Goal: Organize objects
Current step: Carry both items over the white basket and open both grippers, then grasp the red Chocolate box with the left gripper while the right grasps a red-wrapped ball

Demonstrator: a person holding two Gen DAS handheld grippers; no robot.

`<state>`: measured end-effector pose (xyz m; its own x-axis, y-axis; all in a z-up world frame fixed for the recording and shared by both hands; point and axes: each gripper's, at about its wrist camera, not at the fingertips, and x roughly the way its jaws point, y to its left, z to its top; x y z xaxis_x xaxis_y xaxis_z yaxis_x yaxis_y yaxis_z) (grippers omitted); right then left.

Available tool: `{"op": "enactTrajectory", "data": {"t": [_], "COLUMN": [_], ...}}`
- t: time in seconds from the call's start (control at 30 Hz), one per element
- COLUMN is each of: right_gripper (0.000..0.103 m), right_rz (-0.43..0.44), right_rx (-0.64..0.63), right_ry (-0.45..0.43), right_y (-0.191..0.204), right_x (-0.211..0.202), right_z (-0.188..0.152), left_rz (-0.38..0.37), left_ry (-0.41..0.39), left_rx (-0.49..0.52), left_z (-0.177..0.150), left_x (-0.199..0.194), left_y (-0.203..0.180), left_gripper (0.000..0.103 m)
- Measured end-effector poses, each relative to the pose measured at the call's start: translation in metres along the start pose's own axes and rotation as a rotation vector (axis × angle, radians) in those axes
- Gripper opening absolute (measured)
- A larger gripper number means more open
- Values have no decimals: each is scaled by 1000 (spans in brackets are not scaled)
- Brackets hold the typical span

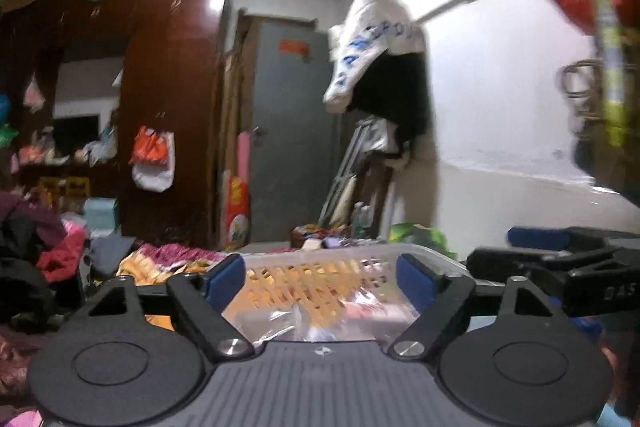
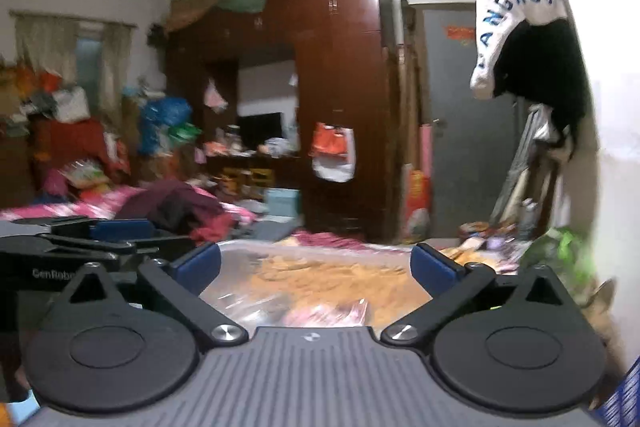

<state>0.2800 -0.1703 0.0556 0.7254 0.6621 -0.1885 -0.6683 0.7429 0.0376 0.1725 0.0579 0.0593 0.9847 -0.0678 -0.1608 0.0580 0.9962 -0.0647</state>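
Observation:
A clear plastic basket (image 1: 344,253) with orange packets and crinkly plastic-wrapped items inside lies just ahead of both grippers; it also shows in the right wrist view (image 2: 256,251). My left gripper (image 1: 322,277) is open and empty, its blue-padded fingers spread over the basket's near side. My right gripper (image 2: 316,265) is open and empty, held just over the basket. Each gripper shows at the edge of the other's view: the right one (image 1: 560,259) to the left gripper's right, the left one (image 2: 80,239) to the right gripper's left.
A bed with a pink and red cover (image 2: 316,239) lies under the basket, with a clothes heap (image 2: 180,207) at the left. A dark wooden wardrobe (image 2: 340,99) and a grey door (image 2: 464,131) stand behind. A white wall (image 1: 500,107) with hanging clothes (image 1: 372,47) runs along the right.

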Motion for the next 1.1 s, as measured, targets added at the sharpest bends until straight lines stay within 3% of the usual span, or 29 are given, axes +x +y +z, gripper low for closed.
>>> {"op": "enactTrajectory", "data": {"t": [0.03,0.1,0.23,0.3,0.43,0.57,0.67,0.77,0.97,1.03,1.1], "right_gripper": [103,103,103,103,103,102,97,90,86,81,65], "right_rz": [14,9,-23,-75,-42,-85,-86,-95,-96,-82,-65], "right_rx": [-11,-39,-40,-9,81,60,50,31,11,20,36], "right_ry": [15,78,265,298,315,329,301,335,350,358,377], "right_y": [3,9,8,5,0,-1,-1,1,3,3,1], "right_x": [-7,-10,17,29,42,59,60,67,69,69,70], "right_z": [-11,-36,-86,-94,-96,-96,-95,-95,-95,-95,-96], "left_rz": [-11,7,74,86,58,69,70,82,106,102,92], "left_ry": [-18,-2,133,216,283,336,368,415,448,445,449], "left_rx": [20,60,65,29,4,37,47,66,115,118,105], "left_z": [-10,-35,-76,-85,-90,-97,-102,-105,-108,-108,-108], "left_x": [-15,-32,-13,6,23,34,39,43,43,42,42], "left_y": [-1,-2,9,20,30,25,21,19,13,12,14], "left_gripper": [99,101,101,98,98,98,98,98,96,91,87]}}
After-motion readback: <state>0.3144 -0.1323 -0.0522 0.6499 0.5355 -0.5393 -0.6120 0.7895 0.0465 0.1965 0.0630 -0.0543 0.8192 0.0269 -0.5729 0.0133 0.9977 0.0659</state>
